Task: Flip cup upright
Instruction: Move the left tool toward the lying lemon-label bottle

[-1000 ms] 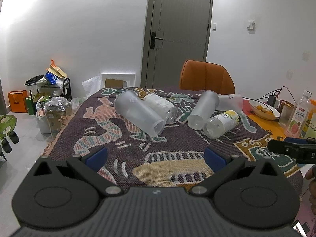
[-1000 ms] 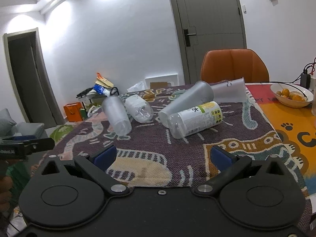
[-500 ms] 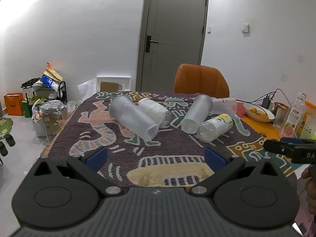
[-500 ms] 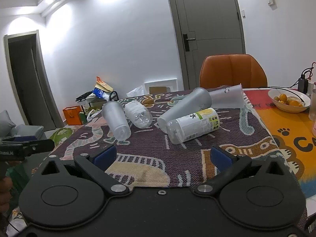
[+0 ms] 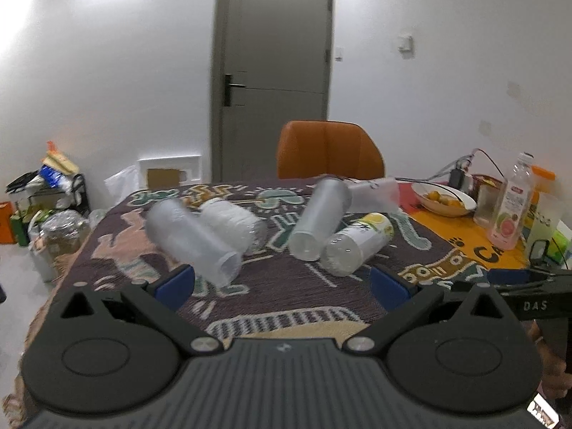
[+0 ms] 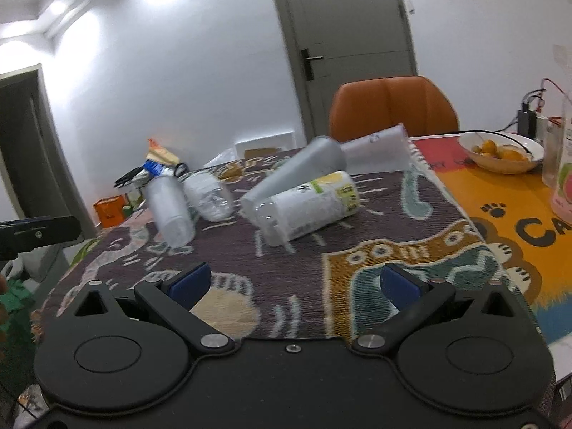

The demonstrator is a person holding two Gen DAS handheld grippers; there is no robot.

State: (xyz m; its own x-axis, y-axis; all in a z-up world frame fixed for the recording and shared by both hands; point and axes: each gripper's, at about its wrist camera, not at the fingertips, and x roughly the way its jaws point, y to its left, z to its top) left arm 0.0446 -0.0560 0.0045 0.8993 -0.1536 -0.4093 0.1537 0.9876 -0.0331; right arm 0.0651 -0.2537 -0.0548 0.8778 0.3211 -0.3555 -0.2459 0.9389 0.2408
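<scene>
Several plastic cups lie on their sides on the patterned cloth. A frosted cup lies nearest my left gripper, mouth toward me, with a clear cup behind it. A tall frosted cup, a yellow-labelled cup and a cup at the back lie to the right. My left gripper is open and empty, just short of the frosted cup. My right gripper is open and empty, in front of the labelled cup and the tall cup.
An orange chair stands behind the table. A bowl of fruit, a juice bottle and cables sit at the right on the orange mat. Bags and boxes crowd the floor at the left.
Both grippers have moved forward over the table toward the cups, which look larger and closer now. The jaws stay open. The cups have not moved.
</scene>
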